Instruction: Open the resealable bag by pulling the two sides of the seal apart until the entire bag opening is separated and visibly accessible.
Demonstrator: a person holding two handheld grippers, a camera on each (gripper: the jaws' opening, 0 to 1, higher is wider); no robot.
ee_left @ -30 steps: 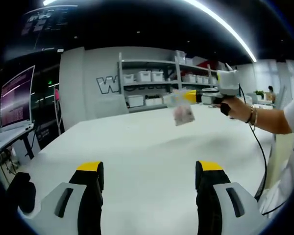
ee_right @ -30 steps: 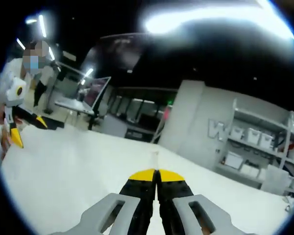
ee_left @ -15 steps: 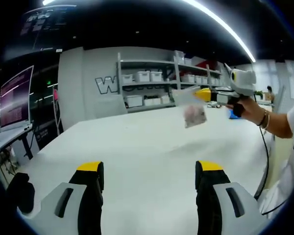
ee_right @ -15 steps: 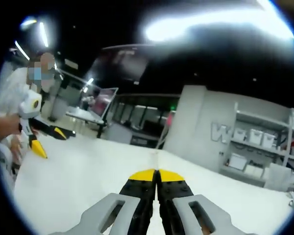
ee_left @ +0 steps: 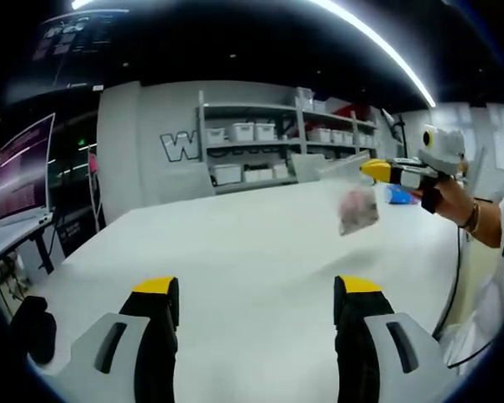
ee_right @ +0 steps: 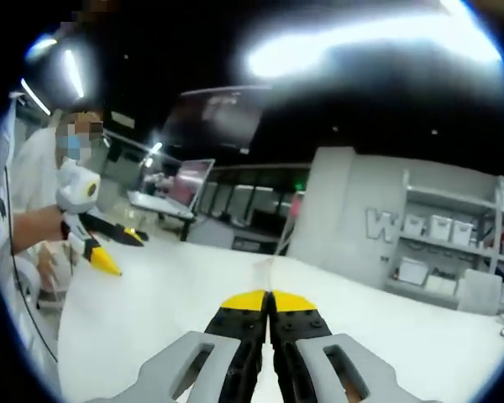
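Note:
In the left gripper view a clear resealable bag (ee_left: 358,209) with pinkish contents hangs above the white table (ee_left: 235,243), off to the right. My right gripper (ee_left: 375,170), held by a hand, is shut on the bag's top edge. My left gripper (ee_left: 256,290) stands open low over the table, nothing between its jaws, well short of the bag. In the right gripper view my right gripper (ee_right: 269,300) has its jaws pressed together, and the bag shows as a faint thin edge (ee_right: 267,269) rising from the tips. The left gripper (ee_right: 120,250) sits at the left, open.
Grey shelves with white bins (ee_left: 252,138) line the back wall. A monitor on a stand (ee_left: 21,172) is at the far left. A blue object (ee_left: 399,195) lies on the table behind the bag. A person (ee_right: 34,210) stands at the table's edge, with a cable (ee_left: 454,277) trailing.
My right gripper has carried the hanging bag to the right and slightly lower in the left gripper view. My left gripper stays open and still. The right gripper view has swung toward the left gripper.

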